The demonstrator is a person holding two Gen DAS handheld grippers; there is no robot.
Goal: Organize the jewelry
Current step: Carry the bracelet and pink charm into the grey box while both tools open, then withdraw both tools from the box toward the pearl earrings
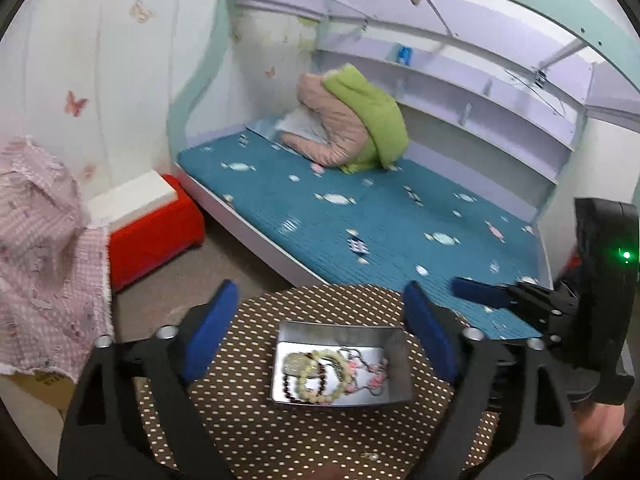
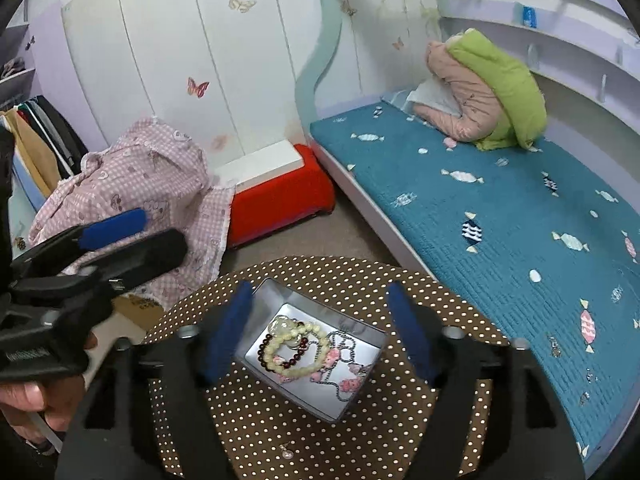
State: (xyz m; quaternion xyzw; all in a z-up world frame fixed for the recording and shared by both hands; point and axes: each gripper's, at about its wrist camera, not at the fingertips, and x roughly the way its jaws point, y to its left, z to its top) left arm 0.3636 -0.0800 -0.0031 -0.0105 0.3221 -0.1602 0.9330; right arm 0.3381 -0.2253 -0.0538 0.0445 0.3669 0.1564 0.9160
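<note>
An open silver tin [image 1: 340, 334] [image 2: 280, 292] stands on a round brown dotted table [image 2: 280, 420]. In it lie a pale bead bracelet [image 1: 322, 376] [image 2: 296, 346], a dark red bead bracelet [image 2: 280, 364] and a silver chain with pink charms [image 1: 372, 372] [image 2: 340, 364]. A small pearl piece [image 2: 286, 453] [image 1: 372, 456] lies on the table in front of the tin. My left gripper [image 1: 320, 332] hangs open over the tin, holding nothing. My right gripper [image 2: 318, 332] is open over it too, nothing between its pads. Each gripper's blue pad [image 1: 480, 291] [image 2: 112, 224] shows in the other's view.
A bed with a teal mattress [image 2: 500, 220] runs behind the table on the right, with a folded green and pink quilt [image 2: 488, 96] on it. A red stool [image 2: 280, 200] and a pink checked garment [image 2: 140, 176] stand to the left. A hand [image 2: 32, 404] grips the left tool.
</note>
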